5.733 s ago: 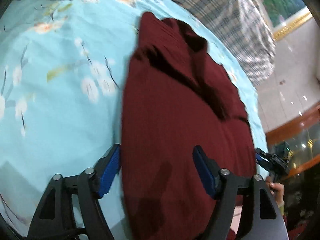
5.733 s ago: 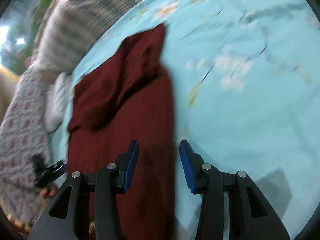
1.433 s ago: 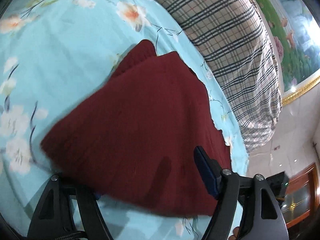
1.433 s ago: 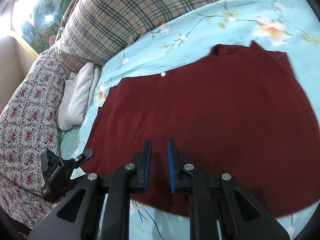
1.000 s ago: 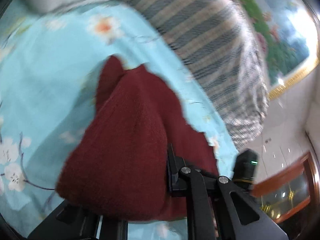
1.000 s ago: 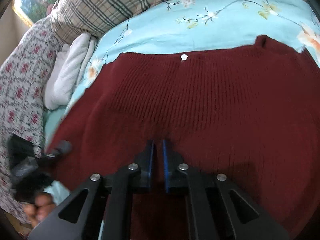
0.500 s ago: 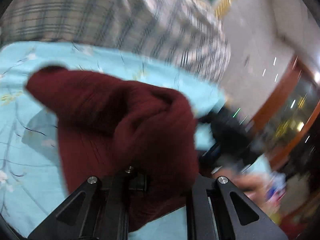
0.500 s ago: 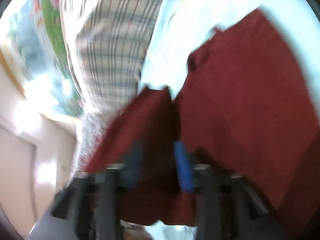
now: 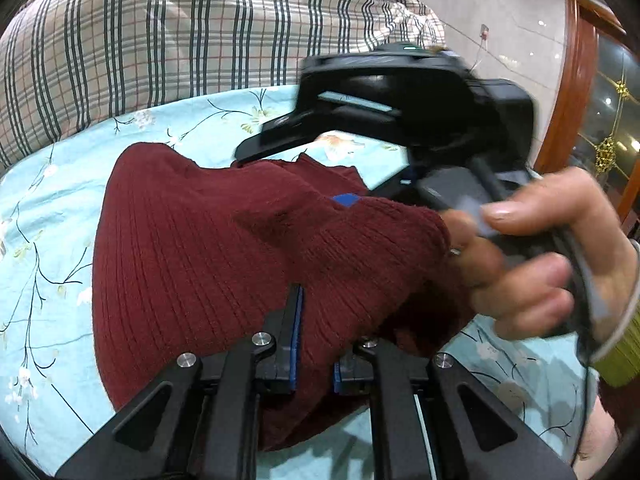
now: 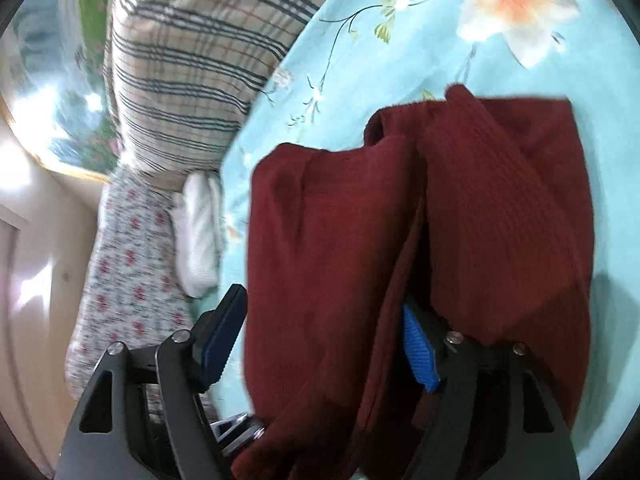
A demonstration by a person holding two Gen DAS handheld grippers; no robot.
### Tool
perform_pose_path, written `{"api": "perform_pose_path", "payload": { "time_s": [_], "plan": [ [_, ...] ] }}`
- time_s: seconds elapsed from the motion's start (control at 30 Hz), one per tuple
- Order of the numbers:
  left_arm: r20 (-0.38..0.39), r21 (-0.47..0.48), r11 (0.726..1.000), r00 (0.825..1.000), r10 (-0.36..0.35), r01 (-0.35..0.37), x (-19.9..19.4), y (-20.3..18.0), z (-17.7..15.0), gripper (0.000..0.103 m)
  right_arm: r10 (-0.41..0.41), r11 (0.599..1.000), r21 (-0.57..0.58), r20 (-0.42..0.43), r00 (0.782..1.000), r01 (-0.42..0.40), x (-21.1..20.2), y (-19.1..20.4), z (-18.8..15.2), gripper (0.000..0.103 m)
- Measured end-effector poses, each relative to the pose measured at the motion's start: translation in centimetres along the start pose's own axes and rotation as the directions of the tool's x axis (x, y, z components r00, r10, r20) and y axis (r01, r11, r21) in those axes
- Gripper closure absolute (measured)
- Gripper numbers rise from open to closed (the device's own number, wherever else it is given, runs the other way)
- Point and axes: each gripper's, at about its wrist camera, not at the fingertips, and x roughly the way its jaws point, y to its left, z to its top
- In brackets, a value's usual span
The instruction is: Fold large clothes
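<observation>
A dark red ribbed sweater (image 9: 192, 248) lies bunched and doubled over on the floral bedsheet (image 9: 48, 208). My left gripper (image 9: 316, 344) is shut on a thick fold of it, with cloth filling the gap between the blue pads. A hand (image 9: 540, 248) holds my right gripper close by on the right, and its black fingers (image 9: 280, 136) reach over the sweater's far edge. In the right wrist view my right gripper (image 10: 320, 348) has its jaws wide and opening. A hanging fold of the sweater (image 10: 328, 248) sits between them, and the left pad stands apart from the cloth.
A plaid pillow or quilt (image 9: 160, 32) lines the far side of the bed. A white folded cloth (image 10: 198, 232) and a red-flowered fabric (image 10: 128, 272) lie at the bed's left side. A wooden cabinet (image 9: 580, 80) stands beyond the bed.
My left gripper has carried its sweater edge across until it meets the right gripper, doubling the garment over. The right jaws, shut on the cloth a second ago, have spread wide.
</observation>
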Motion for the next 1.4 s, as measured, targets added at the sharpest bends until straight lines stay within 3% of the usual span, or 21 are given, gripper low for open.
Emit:
{"api": "perform_pose_path", "payload": {
  "time_s": [0.07,0.1,0.13,0.23,0.3,0.37,0.43,0.57,0.6,0.67,0.8,0.93,1.0,1.1,1.2,1.27,1.33,1.4],
  "plan": [
    [0.001,-0.004,1.0,1.0,-0.009,0.009,-0.4,0.1,-0.3,0.093,-0.055,0.998,-0.025,-0.034,0.998,0.054,1.4,0.2,0.9,0.045],
    [0.002,-0.005,1.0,1.0,-0.009,0.009,-0.7,0.1,-0.4,0.093,-0.084,0.996,-0.034,-0.044,0.995,0.083,2.0,0.3,1.3,0.072],
    [0.002,-0.006,1.0,1.0,-0.013,0.013,-0.8,0.1,-0.2,0.094,-0.104,0.994,-0.038,-0.055,0.993,0.102,2.6,0.4,1.7,0.083],
    [0.04,0.0,0.998,0.998,-0.058,0.058,-2.2,-0.5,0.7,0.094,-0.054,0.995,-0.088,0.02,0.998,0.055,0.3,1.5,2.2,0.086],
    [0.07,0.009,0.994,0.991,-0.112,0.112,-2.9,-1.0,1.4,0.094,0.008,0.99,-0.142,0.1,0.995,0.007,-2.7,2.7,2.0,0.086],
    [0.051,0.019,0.987,0.986,-0.161,0.16,-2.3,-1.7,1.6,0.094,0.019,0.983,-0.184,0.161,0.987,0.011,-5.1,3.2,1.3,0.086],
    [-0.003,0.019,0.981,0.982,-0.191,0.191,-0.7,-2.3,0.9,0.094,-0.046,0.978,-0.19,0.187,0.981,0.082,-6.3,2.3,0.5,0.086],
    [-0.101,-0.022,0.974,0.968,-0.228,0.227,3.0,-1.9,-0.7,0.095,-0.196,0.97,-0.113,0.155,0.968,0.215,-5.1,-2.7,-0.4,0.086],
    [-0.07,-0.056,0.983,0.982,-0.178,0.174,3.1,-1.9,-0.9,0.095,-0.199,0.973,-0.092,0.15,0.968,0.214,-4.7,-3.8,-0.6,0.086],
    [-0.069,-0.043,0.983,0.982,-0.179,0.176,3.0,-1.8,-0.5,0.094,-0.16,0.981,-0.078,0.174,0.972,0.176,-5.0,-4.8,-0.8,0.086],
    [-0.073,-0.039,0.98,0.978,-0.196,0.194,2.8,-2.1,-0.9,0.094,-0.153,0.98,-0.089,0.243,0.958,0.179,-6.5,-4.0,-1.5,0.086],
    [-0.094,-0.02,0.982,0.977,-0.191,0.19,3.4,-2.7,-1.0,0.093,-0.224,0.964,-0.083,0.248,0.943,0.251,-5.5,-3.9,-2.1,0.087],
    [-0.107,-0.038,0.98,0.974,-0.2,0.197,3.2,-2.3,-0.4,0.088,-0.222,0.967,-0.072,0.249,0.943,0.246,-5.5,-4.0,-2.1,0.086],
    [-0.122,-0.075,0.972,0.966,-0.23,0.222,1.2,-1.6,-0.5,0.07,-0.251,0.957,-0.082,0.253,0.934,0.279,-5.9,-2.9,-2.2,0.078],
    [-0.099,-0.106,0.969,0.968,-0.233,0.222,-2.0,-0.4,-0.9,0.049,-0.285,0.944,-0.096,0.253,0.924,0.317,-6.6,-2.2,-2.6,0.07],
    [-0.061,-0.133,0.969,0.974,-0.219,0.21,-4.4,0.8,-1.0,0.028,-0.302,0.936,-0.104,0.256,0.918,0.337,-7.0,-1.8,-3.0,0.061],
    [-0.03,-0.169,0.968,0.98,-0.195,0.187,-5.9,2.2,-0.8,0.02,-0.31,0.93,-0.115,0.265,0.913,0.349,-7.6,-1.2,-3.4,0.045],
    [-0.005,-0.224,0.958,0.983,-0.183,0.177,-6.7,4.6,-0.2,0.019,-0.315,0.925,-0.126,0.273,0.909,0.358,-8.0,-0.8,-3.8,0.041]
  ]
}}
